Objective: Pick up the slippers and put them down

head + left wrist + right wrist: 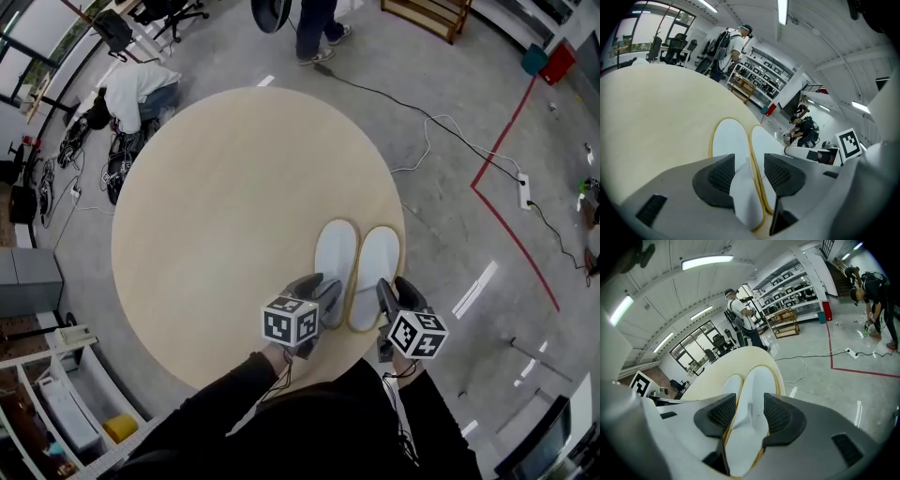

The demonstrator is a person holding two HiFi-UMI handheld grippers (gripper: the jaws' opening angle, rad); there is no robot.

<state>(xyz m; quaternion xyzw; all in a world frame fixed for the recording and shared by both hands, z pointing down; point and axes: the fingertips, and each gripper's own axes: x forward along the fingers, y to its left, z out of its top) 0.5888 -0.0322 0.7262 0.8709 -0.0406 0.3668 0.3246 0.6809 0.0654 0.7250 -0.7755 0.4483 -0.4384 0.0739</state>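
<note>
Left gripper [325,296] and right gripper [394,293] fingers stand apart around the heels of soft-looking, light slippers [376,262]; pinch there.

Matt cloth slippers [336,255]; smooth pale wood table [225,206]; ribbed dark pads [722,176]

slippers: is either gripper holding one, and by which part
Nothing is held. White, yellow-edged slippers lie on the round beige table; left gripper and right gripper stand open astride their near ends.

The left slipper [336,255] lies just ahead of the left gripper [323,295], the right slipper [378,262] just ahead of the right gripper [389,295], both on a round table [206,206]
</note>
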